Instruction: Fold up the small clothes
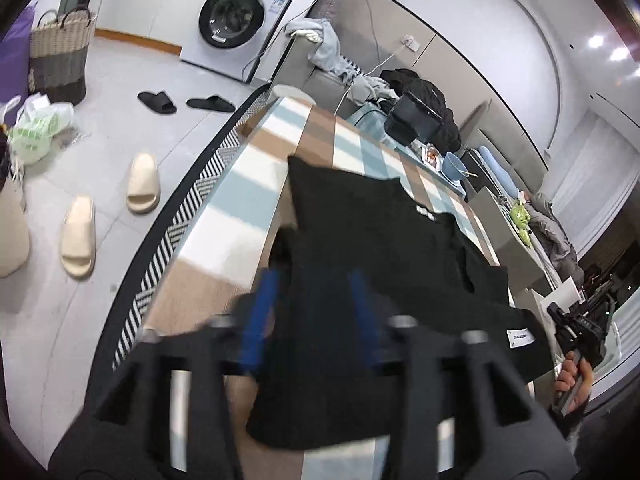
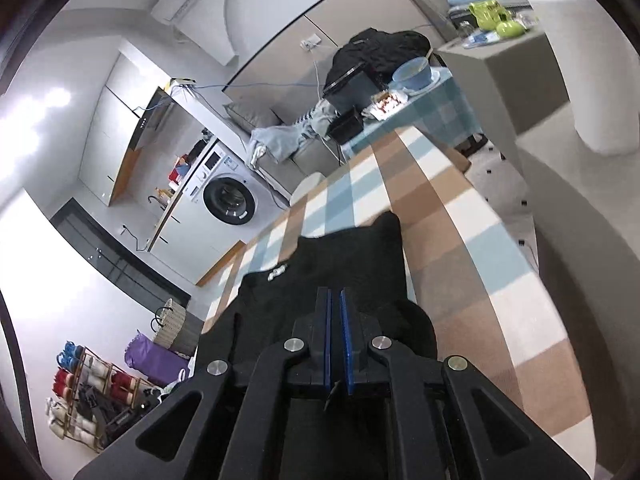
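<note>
My left gripper (image 1: 316, 280) points forward and down, its two blue-padded fingers (image 1: 262, 308) spread well apart; the view is motion-blurred, so I cannot tell what they touch. My right gripper (image 2: 335, 300) has its blue pads (image 2: 346, 336) drawn nearly together, only a thin slit between them, with a scrap of dark fabric showing low in that slit. From the left wrist camera I see my right hand (image 1: 572, 380) wrapped around its handle at the lower right.
</note>
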A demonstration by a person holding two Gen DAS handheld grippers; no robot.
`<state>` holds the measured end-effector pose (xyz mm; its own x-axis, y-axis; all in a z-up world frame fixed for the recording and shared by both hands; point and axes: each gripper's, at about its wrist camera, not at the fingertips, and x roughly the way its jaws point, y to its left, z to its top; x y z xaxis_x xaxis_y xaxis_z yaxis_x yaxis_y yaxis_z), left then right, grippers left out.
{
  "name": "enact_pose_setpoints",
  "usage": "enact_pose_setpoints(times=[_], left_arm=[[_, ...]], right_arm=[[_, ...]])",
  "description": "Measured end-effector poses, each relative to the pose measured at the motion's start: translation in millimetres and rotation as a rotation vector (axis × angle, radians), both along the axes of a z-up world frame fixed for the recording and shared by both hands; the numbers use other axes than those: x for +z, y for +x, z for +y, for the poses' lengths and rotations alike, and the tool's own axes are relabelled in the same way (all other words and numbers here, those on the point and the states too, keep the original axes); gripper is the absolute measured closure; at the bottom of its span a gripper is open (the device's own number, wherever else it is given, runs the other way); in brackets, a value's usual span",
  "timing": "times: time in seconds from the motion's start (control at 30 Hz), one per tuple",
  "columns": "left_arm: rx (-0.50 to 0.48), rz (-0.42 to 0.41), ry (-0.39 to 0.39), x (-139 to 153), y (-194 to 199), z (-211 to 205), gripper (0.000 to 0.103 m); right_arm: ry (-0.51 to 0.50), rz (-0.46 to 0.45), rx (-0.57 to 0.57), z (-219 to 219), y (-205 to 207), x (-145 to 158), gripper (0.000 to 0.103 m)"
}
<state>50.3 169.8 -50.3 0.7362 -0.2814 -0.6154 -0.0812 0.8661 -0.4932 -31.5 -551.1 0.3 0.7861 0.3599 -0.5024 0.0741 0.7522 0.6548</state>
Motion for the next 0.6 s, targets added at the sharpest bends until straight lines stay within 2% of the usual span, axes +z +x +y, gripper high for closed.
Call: enact_pose_setpoints(times=[0.1, 0.2, 0.23, 0.3, 0.33, 0.4, 0.47, 0.6], left_arm=[[-0.021, 0.008, -0.009, -7, -12, -2, 0.054], [-0.055, 0.022, -0.019, -14, -21, -7, 0.050], [-0.077, 0.027, -0.021, -17, -24, -11, 0.050], [-0.115, 0.027, -0.005, -21, -28, -20, 0.049], [-0.119, 0.023, 0.011, -22, -31, -25, 0.049], [-0.129, 0.013, 0.066, -24, -34, -35, 0.049], [-0.130, 0.015, 0.102, -27, -35, -43, 0.049], [-0.129, 0.041, 0.107, -34, -31, -50, 0.049]], right_arm=[[0.003, 0.026, 0.011, 0, -6, -10, 0.096], [-0.059, 0.055, 0.037, 6, -11, -14, 0.094], [-0.095, 0.067, 0.048, 9, -15, -16, 0.091], [-0.160, 0.091, 0.048, 13, -22, -19, 0.075], [-0.190, 0.094, 0.044, 13, -27, -19, 0.066], [-0.228, 0.089, 0.055, 13, -37, -20, 0.059], [-0.255, 0.096, 0.069, 13, -43, -23, 0.046], [-0.309, 0.134, 0.113, 13, -47, -33, 0.044]])
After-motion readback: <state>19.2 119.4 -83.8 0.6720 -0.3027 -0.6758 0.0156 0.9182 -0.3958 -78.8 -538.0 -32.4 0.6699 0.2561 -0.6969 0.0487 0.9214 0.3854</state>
